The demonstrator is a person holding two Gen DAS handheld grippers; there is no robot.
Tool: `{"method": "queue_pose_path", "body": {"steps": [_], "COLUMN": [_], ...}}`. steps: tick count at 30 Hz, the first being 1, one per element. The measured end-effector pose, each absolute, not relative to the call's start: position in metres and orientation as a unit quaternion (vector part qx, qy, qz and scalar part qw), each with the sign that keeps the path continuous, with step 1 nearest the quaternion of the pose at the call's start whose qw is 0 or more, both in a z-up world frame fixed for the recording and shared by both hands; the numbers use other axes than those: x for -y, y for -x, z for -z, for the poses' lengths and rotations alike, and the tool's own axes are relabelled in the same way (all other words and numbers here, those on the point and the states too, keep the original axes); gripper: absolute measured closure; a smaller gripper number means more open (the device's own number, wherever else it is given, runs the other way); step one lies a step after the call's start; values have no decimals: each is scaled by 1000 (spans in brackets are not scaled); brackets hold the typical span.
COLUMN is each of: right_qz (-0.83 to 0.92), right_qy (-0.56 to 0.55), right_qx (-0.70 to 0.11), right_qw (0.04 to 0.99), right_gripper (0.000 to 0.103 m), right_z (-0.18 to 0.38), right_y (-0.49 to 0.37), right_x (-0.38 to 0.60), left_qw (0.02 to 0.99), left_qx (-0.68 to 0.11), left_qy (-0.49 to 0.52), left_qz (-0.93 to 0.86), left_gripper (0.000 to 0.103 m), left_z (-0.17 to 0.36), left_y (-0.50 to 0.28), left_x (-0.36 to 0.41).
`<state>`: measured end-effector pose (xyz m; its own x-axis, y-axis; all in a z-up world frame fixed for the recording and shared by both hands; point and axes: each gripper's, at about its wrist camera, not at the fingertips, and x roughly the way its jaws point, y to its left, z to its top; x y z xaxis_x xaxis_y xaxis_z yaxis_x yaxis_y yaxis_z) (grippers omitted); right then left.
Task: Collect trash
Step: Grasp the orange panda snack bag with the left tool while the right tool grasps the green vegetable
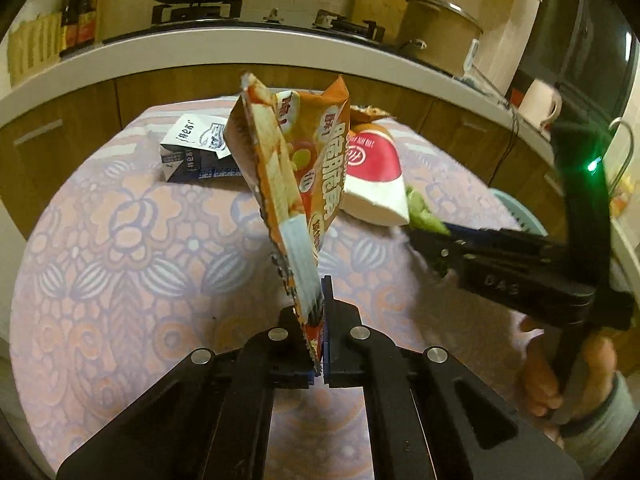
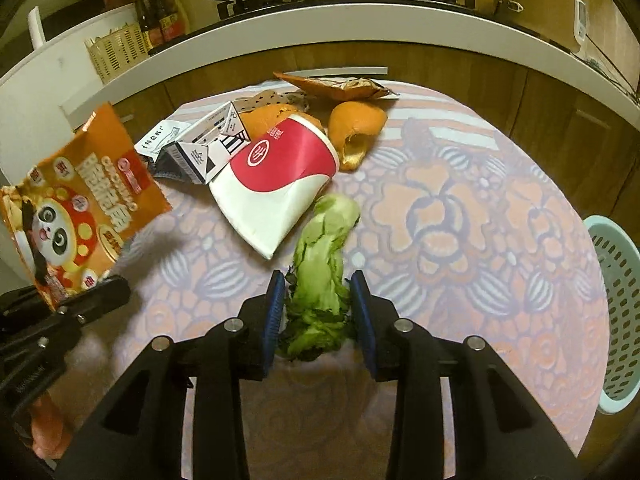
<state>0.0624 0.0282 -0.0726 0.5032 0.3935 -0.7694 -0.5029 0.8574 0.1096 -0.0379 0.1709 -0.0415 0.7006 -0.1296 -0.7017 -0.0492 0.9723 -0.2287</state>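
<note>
My left gripper is shut on the bottom edge of an orange snack bag and holds it upright above the table; the bag also shows in the right wrist view. My right gripper has its blue pads on both sides of a green lettuce leaf and holds it. In the left wrist view the right gripper sits at the right with the leaf at its tip. On the table lie a flattened red and white paper cup, a milk carton and orange peels.
The round table has a floral cloth. A light green perforated basket stands off its right edge. A torn brown wrapper lies at the far side. Behind is a kitchen counter with a stove, a wok and a pot.
</note>
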Motion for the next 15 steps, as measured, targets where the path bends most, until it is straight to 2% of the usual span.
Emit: {"method": "queue_pose_path", "body": {"steps": [3,15], "right_qz": [-258,-237], "right_qy": [65,33], "right_qx": [-421,-374], "right_qw": [867,896], "right_gripper": [85,86], "right_z": [70,33], "right_y": [-60,-55], "right_x": [-26,23], "left_qw": [917,926], "left_qx": [-381,-361], "left_qy": [117,91], "left_qz": [24,55], "left_gripper": [103,103], "left_z": [36,8], "left_y": [42,30], "left_x": [-171,-133]}}
